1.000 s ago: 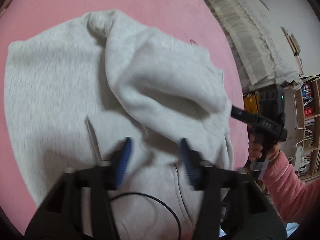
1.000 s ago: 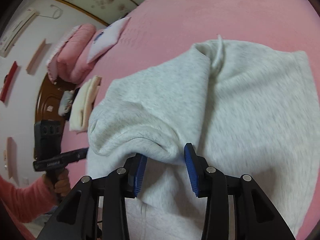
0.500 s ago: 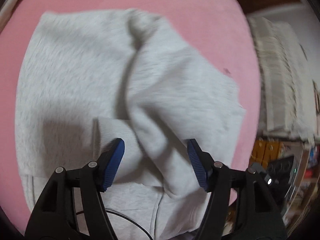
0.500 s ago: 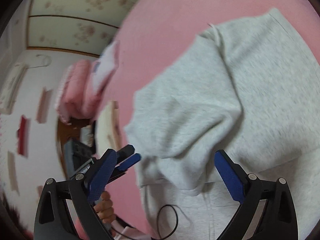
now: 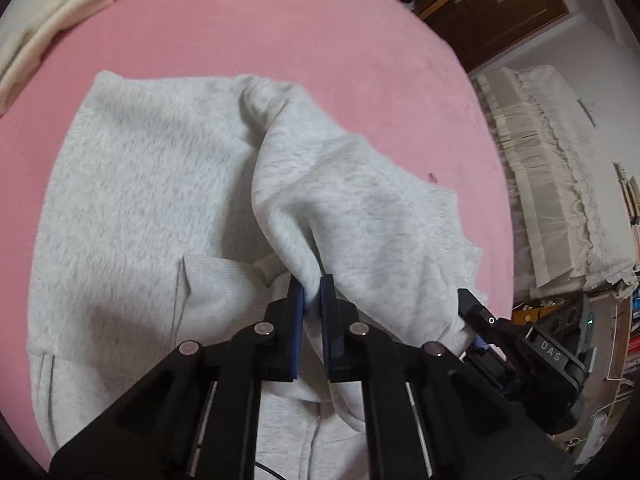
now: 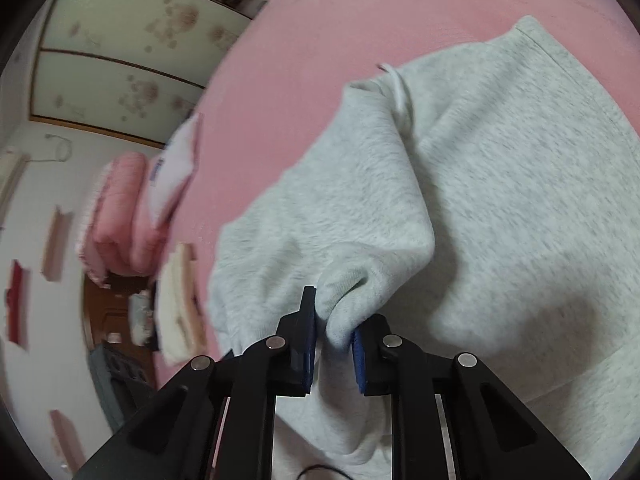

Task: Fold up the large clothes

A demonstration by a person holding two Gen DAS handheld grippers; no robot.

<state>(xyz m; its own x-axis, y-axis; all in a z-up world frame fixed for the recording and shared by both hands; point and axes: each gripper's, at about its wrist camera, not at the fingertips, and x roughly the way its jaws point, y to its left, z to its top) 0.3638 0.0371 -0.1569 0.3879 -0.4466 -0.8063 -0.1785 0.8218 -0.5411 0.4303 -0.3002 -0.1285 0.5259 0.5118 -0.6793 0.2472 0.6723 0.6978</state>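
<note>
Left wrist view: your left gripper [image 5: 313, 296] is pinching a raised fold of the grey sweatshirt [image 5: 152, 200], blue pads fully clamped on the cloth. Beyond the fingertips, the garment is lying spread on the pink bedcover [image 5: 280, 28]. Your right gripper [image 6: 334, 334] is closing, a bunched sleeve edge sitting between its fingers and pressing against both pads. Its tip [image 5: 474, 312] is showing right of your left fingers, gripping the same fold's lower edge.

The letters "DAS" stand in white on the right tool [image 5: 472, 344], seen at the frame's lower right.
</note>
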